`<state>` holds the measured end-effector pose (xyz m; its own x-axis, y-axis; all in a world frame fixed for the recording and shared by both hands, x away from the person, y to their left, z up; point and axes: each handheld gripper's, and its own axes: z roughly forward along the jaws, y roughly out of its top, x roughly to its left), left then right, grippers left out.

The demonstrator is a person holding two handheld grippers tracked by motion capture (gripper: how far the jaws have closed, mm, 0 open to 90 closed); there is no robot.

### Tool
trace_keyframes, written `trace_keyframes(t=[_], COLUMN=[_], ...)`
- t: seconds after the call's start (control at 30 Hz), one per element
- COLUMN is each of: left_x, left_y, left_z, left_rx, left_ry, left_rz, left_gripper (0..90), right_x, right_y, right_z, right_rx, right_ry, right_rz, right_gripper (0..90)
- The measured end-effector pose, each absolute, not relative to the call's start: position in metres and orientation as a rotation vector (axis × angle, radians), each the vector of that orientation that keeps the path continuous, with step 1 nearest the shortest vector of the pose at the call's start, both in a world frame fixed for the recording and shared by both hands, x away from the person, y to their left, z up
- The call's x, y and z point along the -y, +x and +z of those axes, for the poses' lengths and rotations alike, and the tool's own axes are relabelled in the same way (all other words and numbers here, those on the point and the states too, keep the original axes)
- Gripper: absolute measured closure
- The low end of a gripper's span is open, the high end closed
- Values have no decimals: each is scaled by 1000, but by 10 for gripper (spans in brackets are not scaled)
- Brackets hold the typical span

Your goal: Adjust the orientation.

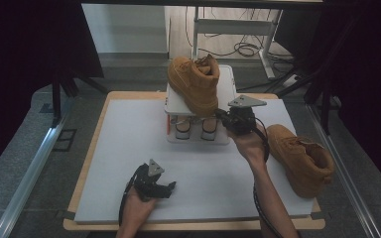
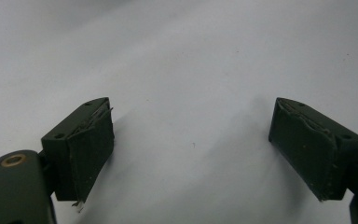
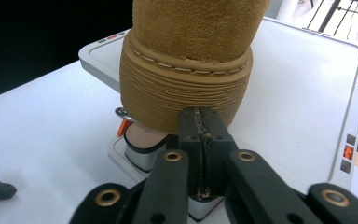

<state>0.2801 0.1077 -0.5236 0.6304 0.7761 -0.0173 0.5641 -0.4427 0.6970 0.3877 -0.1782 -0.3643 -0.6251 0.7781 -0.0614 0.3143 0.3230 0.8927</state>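
On the white stand [image 1: 178, 105] at the desk's [image 1: 129, 148] far edge sits a tan boot [image 1: 194, 83]: bulky, stiff-soled, soft-collared, best gripped there. Right gripper [image 3: 199, 122] jaws shut empty; left gripper [image 2: 191, 144] jaws wide.

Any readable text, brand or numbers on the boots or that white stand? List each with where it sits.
None readable.
Boot on the stand: no legible brand.
White stand: small orange and grey marks along its edges, too small to read.
Boot on the table: no visible lettering.
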Motion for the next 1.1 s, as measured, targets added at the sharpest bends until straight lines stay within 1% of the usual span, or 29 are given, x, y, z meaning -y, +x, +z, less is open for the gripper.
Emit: trace_keyframes(t=[0.4,1.1], left_x=[-108,-108], left_y=[280,280], left_z=[-524,-524], left_rx=[-1043,-1042], left_ry=[2171,2171], left_rz=[401,403], left_gripper=[140,140], right_x=[176,132], right_y=[389,395], right_z=[-365,-366], right_rx=[-2117,-2165], right_ry=[940,865], right_rz=[1293,1286], right_gripper=[896,894])
